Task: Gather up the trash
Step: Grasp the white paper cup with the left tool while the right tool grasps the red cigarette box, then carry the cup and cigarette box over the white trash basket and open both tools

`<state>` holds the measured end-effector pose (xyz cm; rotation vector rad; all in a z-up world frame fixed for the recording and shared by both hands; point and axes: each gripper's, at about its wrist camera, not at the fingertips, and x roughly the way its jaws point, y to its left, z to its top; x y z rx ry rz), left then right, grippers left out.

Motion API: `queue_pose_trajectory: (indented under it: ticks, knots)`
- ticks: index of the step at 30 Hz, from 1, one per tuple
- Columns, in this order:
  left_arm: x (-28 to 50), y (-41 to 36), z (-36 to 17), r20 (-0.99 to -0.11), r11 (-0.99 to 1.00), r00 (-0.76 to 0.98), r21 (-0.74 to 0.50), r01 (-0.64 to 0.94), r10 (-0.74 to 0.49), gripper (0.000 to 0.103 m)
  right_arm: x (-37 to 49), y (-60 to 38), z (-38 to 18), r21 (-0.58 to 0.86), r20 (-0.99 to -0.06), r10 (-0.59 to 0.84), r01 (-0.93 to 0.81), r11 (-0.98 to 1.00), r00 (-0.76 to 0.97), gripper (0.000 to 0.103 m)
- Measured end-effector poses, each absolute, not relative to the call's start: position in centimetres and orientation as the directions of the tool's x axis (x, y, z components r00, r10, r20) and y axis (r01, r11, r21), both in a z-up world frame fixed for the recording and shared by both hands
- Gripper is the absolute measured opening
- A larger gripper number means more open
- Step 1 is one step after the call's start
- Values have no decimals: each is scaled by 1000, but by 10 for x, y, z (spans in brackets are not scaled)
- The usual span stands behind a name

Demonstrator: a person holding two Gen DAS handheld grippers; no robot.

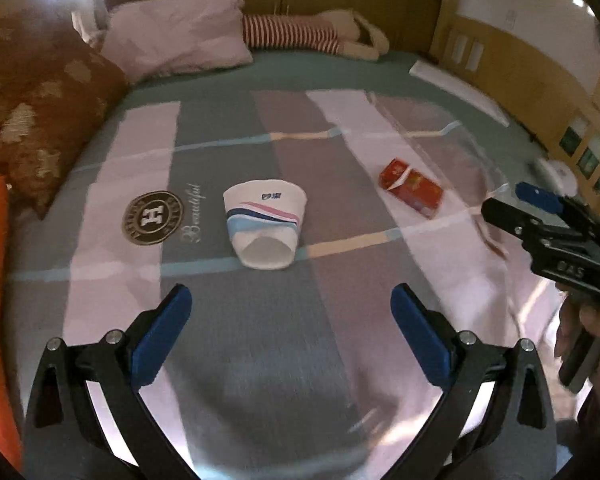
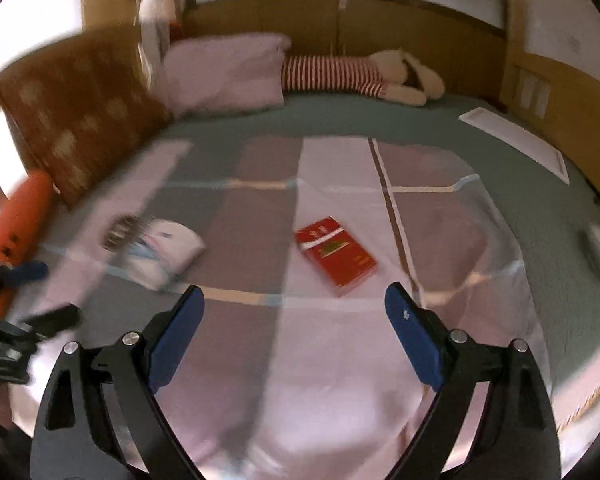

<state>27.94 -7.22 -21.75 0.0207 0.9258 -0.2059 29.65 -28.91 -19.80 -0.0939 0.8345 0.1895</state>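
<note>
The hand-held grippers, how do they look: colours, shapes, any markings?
Each hand-held gripper, left and right, has black angular linkage arms with silver round pivot screws and two flat blue finger pads. Seen from the left wrist view, the right one's black body bears raised letters, too blurred to read surely, and a green glow shows above it.

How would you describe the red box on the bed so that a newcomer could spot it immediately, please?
Start with the striped bedspread covering the bed, below the pink pillow. Near its middle lie two pieces of litter: a tipped-over paper cup and, to its right, the red box. It is flat, rectangular and bright red, while the cup is white with blue and pink stripes.
</note>
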Motion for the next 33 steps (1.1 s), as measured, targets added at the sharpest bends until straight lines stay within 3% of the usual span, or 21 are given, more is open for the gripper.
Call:
queue_pose_trajectory:
  ticks: [6, 16, 17, 18, 20, 22, 23, 29, 33]
  knots:
    - [331, -73, -257, -836, 985, 528, -79, 156, -151, 99, 352, -307, -245, -17, -785, 127, -226, 974, 607, 90]
    - [382, -78, -289, -865, 988, 484, -72, 140, -132, 99, 405, -306, -275, 5, -817, 179, -303, 953, 548, 90]
    - [385, -79, -291, -867, 987, 481, -70, 142, -131, 98, 410, -305, -280, 8, -824, 175, -298, 955, 539, 90]
    - [387, -80, -294, -869, 987, 477, -69, 142, -130, 90, 413, -303, -283, 2, -832, 163, -291, 957, 531, 90]
    - [391, -80, -301, -881, 985, 448, -95, 147, -152, 72, 416, -302, -290, 26, -852, 175, -293, 956, 494, 77]
    - [389, -80, -300, -876, 984, 455, -101, 149, -159, 70, 415, -302, -290, 37, -854, 179, -287, 957, 488, 61]
    - [388, -80, -298, -873, 984, 464, -90, 153, -152, 68, 413, -304, -287, 63, -852, 194, -272, 960, 487, 58]
    - [362, -72, -257, -826, 990, 552, -51, 131, -115, 64, 372, -304, -244, 165, -821, 248, -201, 965, 514, 56]
    - [324, -69, -205, -767, 989, 633, -16, 144, -105, 65, 316, -286, -191, 171, -747, 258, -198, 965, 613, 56]
